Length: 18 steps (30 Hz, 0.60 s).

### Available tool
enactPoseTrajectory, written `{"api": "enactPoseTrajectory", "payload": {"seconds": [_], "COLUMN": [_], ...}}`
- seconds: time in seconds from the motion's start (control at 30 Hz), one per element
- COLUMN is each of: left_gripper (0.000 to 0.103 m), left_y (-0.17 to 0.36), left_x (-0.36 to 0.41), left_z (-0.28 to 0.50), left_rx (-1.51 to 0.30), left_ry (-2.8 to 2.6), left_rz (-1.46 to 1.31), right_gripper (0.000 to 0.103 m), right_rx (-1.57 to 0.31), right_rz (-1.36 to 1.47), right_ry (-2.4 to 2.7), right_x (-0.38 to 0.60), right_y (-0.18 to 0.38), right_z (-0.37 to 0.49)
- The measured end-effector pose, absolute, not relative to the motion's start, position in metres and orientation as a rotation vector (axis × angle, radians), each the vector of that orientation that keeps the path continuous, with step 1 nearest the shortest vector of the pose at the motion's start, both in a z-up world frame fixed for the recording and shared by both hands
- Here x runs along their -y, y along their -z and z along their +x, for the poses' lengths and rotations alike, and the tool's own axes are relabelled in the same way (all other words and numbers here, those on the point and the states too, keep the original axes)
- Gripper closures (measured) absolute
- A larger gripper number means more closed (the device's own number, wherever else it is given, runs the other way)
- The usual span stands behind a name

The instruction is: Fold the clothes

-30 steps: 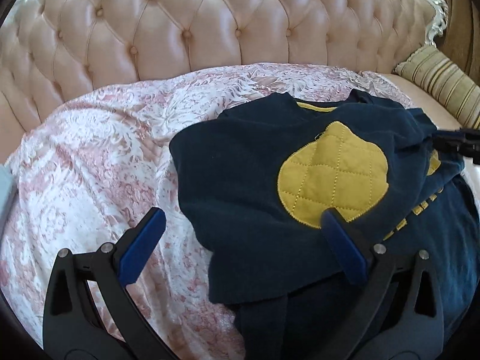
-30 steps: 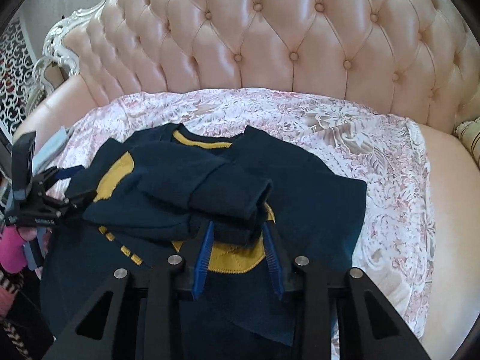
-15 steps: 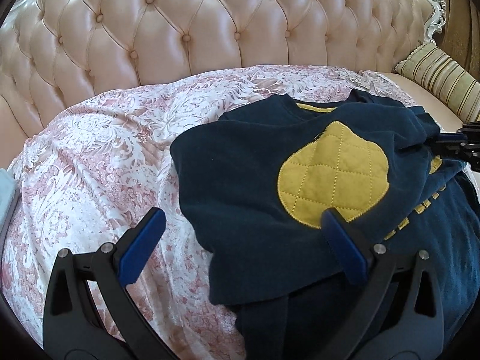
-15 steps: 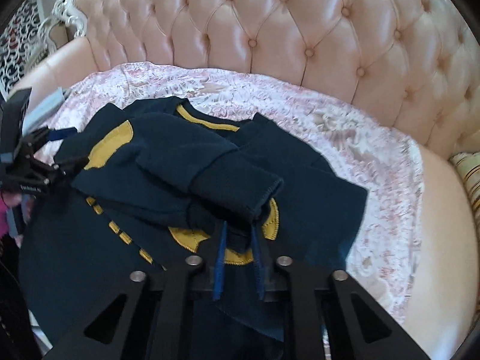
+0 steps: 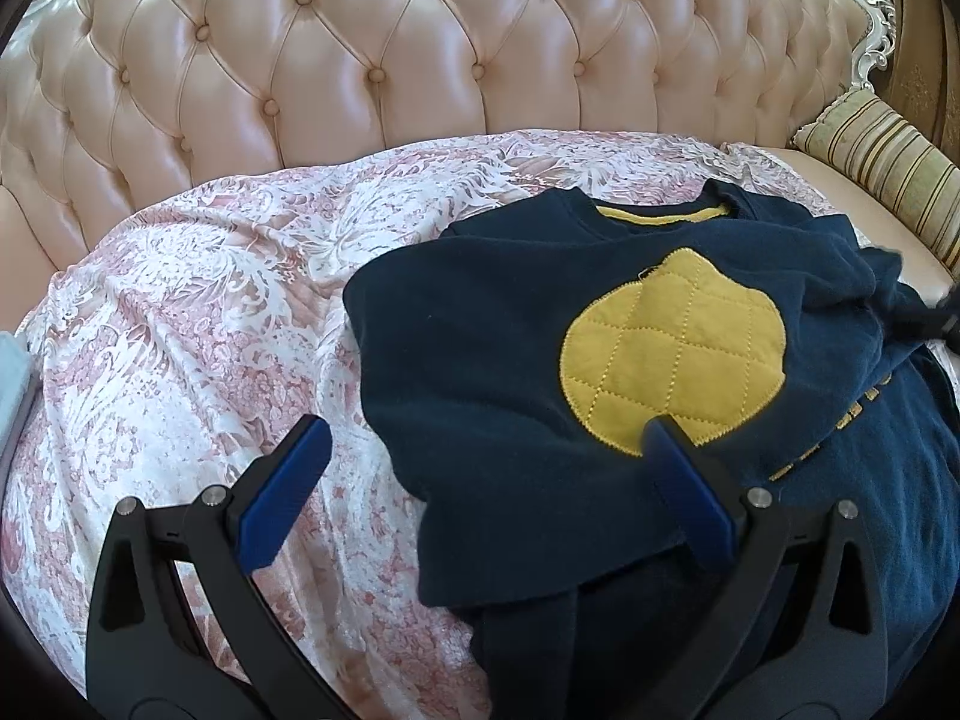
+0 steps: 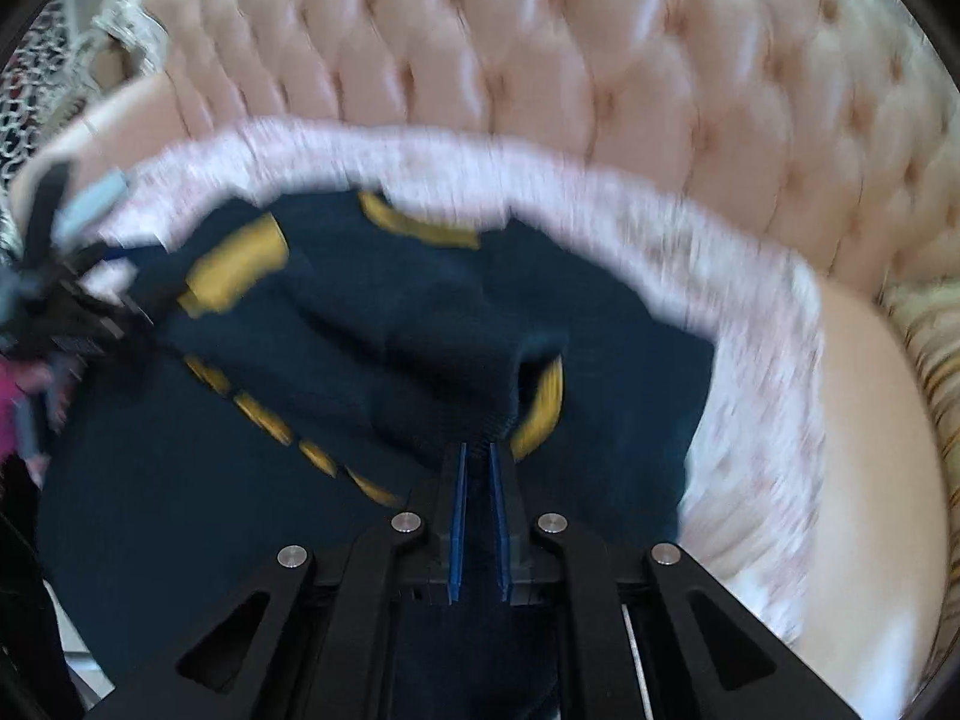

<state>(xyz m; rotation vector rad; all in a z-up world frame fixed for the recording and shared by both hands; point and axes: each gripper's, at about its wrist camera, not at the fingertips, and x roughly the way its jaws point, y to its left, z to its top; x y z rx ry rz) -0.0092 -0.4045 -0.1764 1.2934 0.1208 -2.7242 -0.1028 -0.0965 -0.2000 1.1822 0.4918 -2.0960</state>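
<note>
A navy sweater (image 5: 492, 348) with a quilted yellow elbow patch (image 5: 672, 360) and yellow collar trim lies on the pink floral cover (image 5: 192, 324). One sleeve is folded across the body. My left gripper (image 5: 486, 444) is open and empty, its fingers either side of the sweater's left edge. In the blurred right wrist view my right gripper (image 6: 477, 468) is shut on the navy sleeve cuff (image 6: 468, 396) and lifts it over the sweater. The right gripper shows blurred at the far right of the left wrist view (image 5: 942, 324).
The tufted pink sofa back (image 5: 420, 60) rises behind the cover. A striped cushion (image 5: 894, 168) lies at the right end. A pale blue item (image 5: 12, 372) sits at the left edge. The left gripper also shows in the right wrist view (image 6: 66, 306).
My right gripper has closed from partly open to shut on the sleeve cuff and is moving fast, blurring its view. My left gripper has stayed open and nearly still.
</note>
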Motion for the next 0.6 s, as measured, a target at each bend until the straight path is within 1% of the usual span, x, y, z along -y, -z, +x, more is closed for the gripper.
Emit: {"api": "enactPoseTrajectory", "payload": {"seconds": [0.1, 0.17, 0.23, 0.37, 0.43, 0.47, 0.53, 0.57, 0.6], "left_gripper": [0.0, 0.0, 0.0, 0.0, 0.0, 0.0, 0.0, 0.0, 0.0], "left_y": [0.176, 0.176, 0.176, 0.175, 0.175, 0.175, 0.176, 0.176, 0.176], "left_x": [0.404, 0.404, 0.403, 0.401, 0.401, 0.401, 0.401, 0.401, 0.4], "left_z": [-0.009, -0.008, -0.008, -0.008, -0.007, -0.007, -0.007, -0.007, -0.006], "left_rx": [-0.118, -0.11, -0.096, -0.071, -0.069, -0.071, -0.073, -0.071, -0.068], "left_ry": [2.724, 2.723, 2.72, 2.714, 2.713, 2.713, 2.712, 2.712, 2.712], "left_rz": [1.29, 1.288, 1.284, 1.274, 1.271, 1.27, 1.267, 1.266, 1.265], "right_gripper": [0.096, 0.093, 0.092, 0.092, 0.092, 0.091, 0.083, 0.074, 0.069], "right_rx": [-0.318, -0.33, -0.351, -0.275, -0.243, -0.248, -0.294, -0.319, -0.343], "right_rz": [1.217, 1.228, 1.237, 1.092, 1.014, 1.021, 1.071, 1.123, 1.176], "right_ry": [2.091, 2.122, 2.123, 2.169, 2.13, 2.098, 2.05, 2.043, 2.035], "right_x": [0.084, 0.08, 0.077, 0.068, 0.081, 0.094, 0.117, 0.123, 0.128], "right_y": [0.199, 0.193, 0.187, 0.16, 0.149, 0.15, 0.162, 0.174, 0.185], "right_z": [-0.113, -0.112, -0.108, -0.097, -0.095, -0.097, -0.107, -0.113, -0.12]}}
